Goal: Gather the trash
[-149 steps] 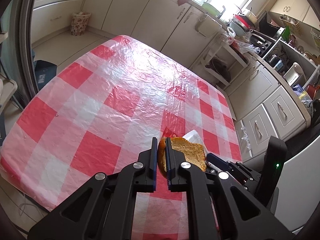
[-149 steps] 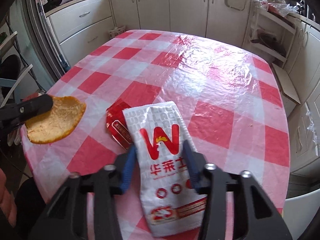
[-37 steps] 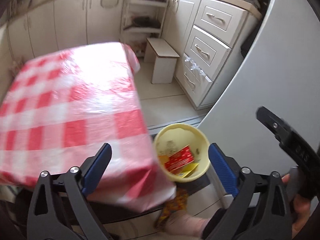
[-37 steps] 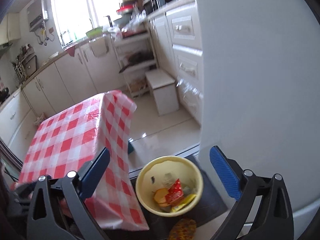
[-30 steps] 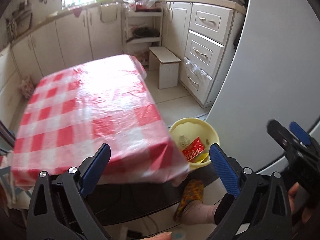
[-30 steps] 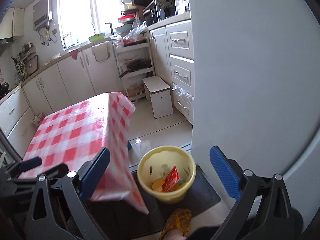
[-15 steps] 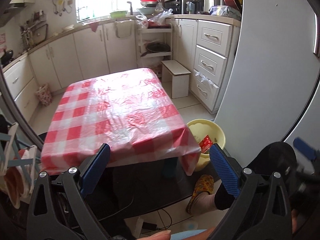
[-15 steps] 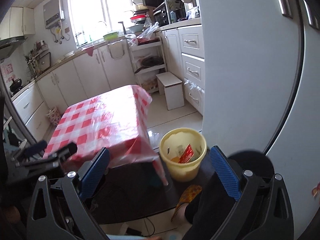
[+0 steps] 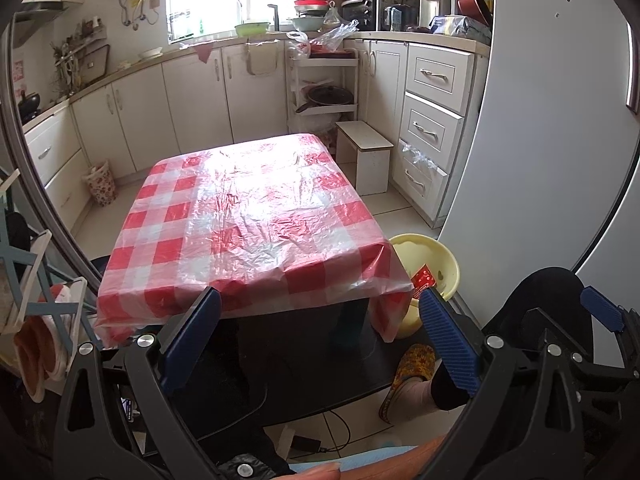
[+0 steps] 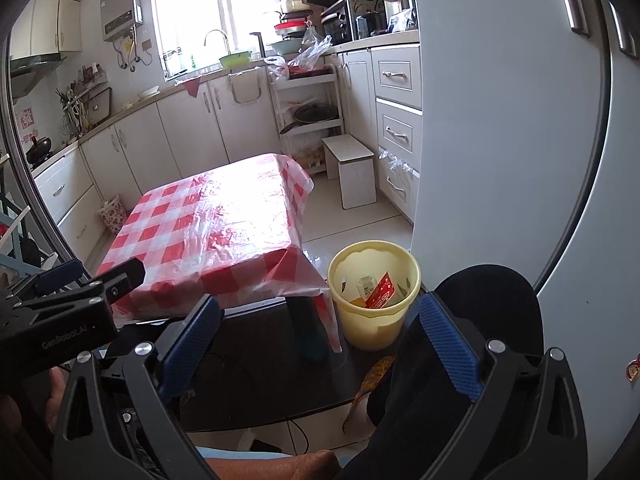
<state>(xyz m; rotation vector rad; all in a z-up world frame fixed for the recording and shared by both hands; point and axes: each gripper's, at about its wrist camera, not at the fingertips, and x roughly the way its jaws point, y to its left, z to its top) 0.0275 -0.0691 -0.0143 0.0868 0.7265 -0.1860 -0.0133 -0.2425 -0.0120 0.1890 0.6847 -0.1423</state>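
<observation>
Yellow bin (image 10: 374, 308): it stands on the floor just beside the table's right front corner, close to the grey fridge door (image 10: 500, 140); in your left view the hanging cloth hides part of it.
Trash: a red wrapper (image 10: 382, 291) leans upright inside the bin, with an orange piece (image 10: 357, 302) and a pale scrap beside it; from your left view only the wrapper's red edge shows over the rim.
Table (image 9: 248, 216): its red-and-white checked cloth lies under a crinkled clear plastic sheet, and the cloth's corner drapes down next to the bin.
Your left gripper (image 9: 320, 336): its blue pads are wide apart with nothing between them, held low in front of the table's near edge.
Your right gripper (image 10: 316, 340): fingers likewise spread wide and empty, with the bin seen between them, well ahead of the tips.
Your body: a dark-clothed knee (image 10: 472, 320) sits at the right, and a foot in a patterned slipper (image 9: 408, 368) rests on the floor near the bin.
Mat (image 9: 304, 360): dark, under the table and the bin.
Behind the table: a white stool (image 9: 366, 156), a white rack (image 9: 322, 88) holding a pan, and cream cabinets (image 9: 180, 104) under a bright window.
</observation>
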